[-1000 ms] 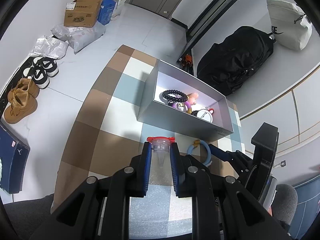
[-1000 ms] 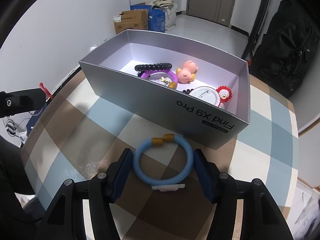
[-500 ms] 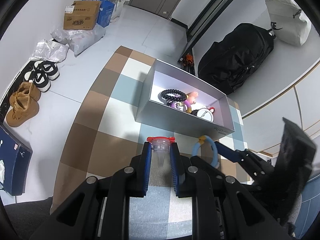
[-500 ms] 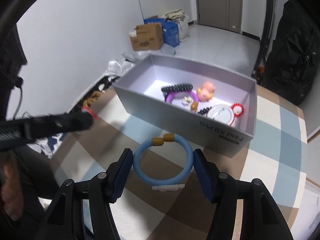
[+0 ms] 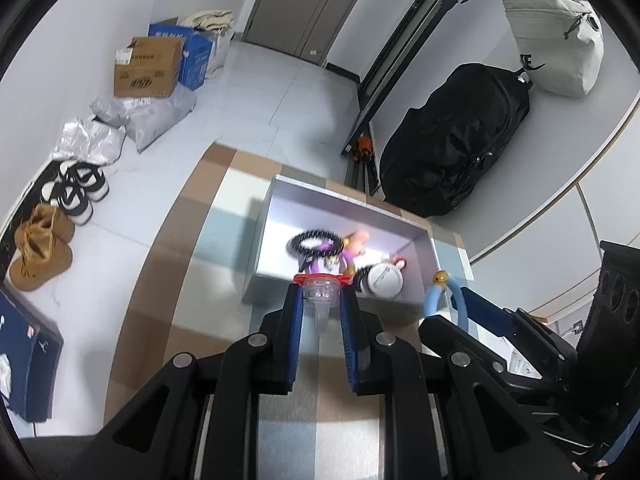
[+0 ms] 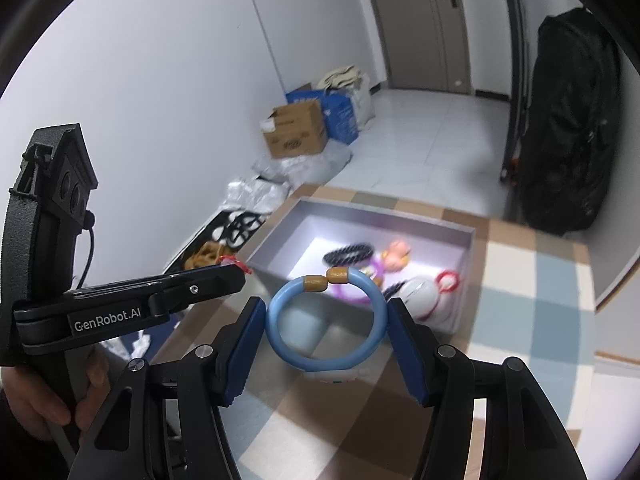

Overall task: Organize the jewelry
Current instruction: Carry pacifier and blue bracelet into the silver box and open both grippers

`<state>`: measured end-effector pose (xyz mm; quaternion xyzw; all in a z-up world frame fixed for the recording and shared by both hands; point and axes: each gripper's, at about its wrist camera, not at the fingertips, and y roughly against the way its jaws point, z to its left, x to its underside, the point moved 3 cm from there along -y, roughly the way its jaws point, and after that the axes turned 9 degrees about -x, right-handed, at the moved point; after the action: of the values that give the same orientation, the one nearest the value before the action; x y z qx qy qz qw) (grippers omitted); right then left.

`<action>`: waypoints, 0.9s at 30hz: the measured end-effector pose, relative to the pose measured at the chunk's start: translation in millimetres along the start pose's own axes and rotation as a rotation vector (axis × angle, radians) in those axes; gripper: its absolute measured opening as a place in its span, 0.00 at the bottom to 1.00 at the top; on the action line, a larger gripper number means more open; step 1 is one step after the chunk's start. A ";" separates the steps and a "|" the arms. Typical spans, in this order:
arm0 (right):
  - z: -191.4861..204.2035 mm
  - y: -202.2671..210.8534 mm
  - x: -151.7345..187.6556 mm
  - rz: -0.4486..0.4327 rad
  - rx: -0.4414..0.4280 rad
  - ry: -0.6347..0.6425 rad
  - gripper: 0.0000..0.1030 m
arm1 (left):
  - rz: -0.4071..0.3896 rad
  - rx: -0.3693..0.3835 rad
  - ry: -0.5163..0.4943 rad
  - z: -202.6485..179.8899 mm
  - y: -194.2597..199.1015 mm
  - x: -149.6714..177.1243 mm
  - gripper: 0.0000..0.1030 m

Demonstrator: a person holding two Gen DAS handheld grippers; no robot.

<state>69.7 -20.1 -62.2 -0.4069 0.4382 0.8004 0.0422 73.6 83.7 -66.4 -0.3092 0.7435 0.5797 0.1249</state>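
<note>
the right claw pinches a blue bangle across its width, both pads pressed on the ring's outer sides, the two amber beads at the far end of the loop. beside it the left claw is nearly pressed together on a small clear stopper with a red rim, holding it by its tapered stem. both are lifted clear of the checked desk, just short of the silver box, which sits open ahead of them. inside it lie a black bead bracelet, a purple bangle, a pink figure and a white round piece with a red ring.

to drop the blue bangle well, i'd carry it over the near wall with room to spare, aim for the bare floor at the box's left end, lower it close, then spread the pads so it falls flat rather than rolling. the left claw should wait its turn; the two are crowded together.
</note>
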 end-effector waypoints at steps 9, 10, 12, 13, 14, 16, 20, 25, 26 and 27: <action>-21.1 -0.9 -21.0 -0.030 0.017 -0.058 0.59 | 0.004 0.016 -0.028 -18.6 -14.3 -17.5 0.13; -24.1 -2.3 -22.9 -0.031 0.016 -0.068 0.59 | 0.005 0.016 -0.026 -19.7 -15.8 -19.1 0.13; -28.7 -0.4 -25.2 -0.034 0.013 -0.079 0.59 | 0.013 0.019 -0.023 -22.0 -21.1 -22.0 0.13; -31.6 -2.0 -27.0 -0.036 0.015 -0.081 0.59 | 0.018 0.017 -0.022 -22.6 -24.9 -24.3 0.13; -34.5 -4.5 -28.2 -0.037 0.017 -0.083 0.59 | 0.020 0.017 -0.023 -23.3 -27.2 -25.5 0.13; -40.5 -6.7 -31.1 -0.039 0.012 -0.097 0.59 | 0.026 0.016 -0.031 -24.7 -31.5 -27.3 0.13; -53.9 -12.7 -33.9 -0.040 -0.002 -0.149 0.59 | 0.031 0.013 -0.041 -25.2 -39.2 -32.0 0.13; -65.1 -21.2 -37.0 -0.032 -0.021 -0.183 0.59 | 0.053 0.019 -0.048 -27.3 -50.7 -36.3 0.13; -67.0 -23.3 -37.0 -0.029 -0.020 -0.186 0.59 | 0.063 0.022 -0.049 -27.4 -54.2 -36.2 0.13; -69.6 -25.6 -37.0 -0.024 -0.024 -0.194 0.59 | 0.072 0.023 -0.051 -28.6 -57.8 -36.6 0.13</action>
<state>148.0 -45.0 -73.6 -0.3330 0.4177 0.8406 0.0894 141.9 60.5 -83.4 -0.2661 0.7572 0.5829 0.1262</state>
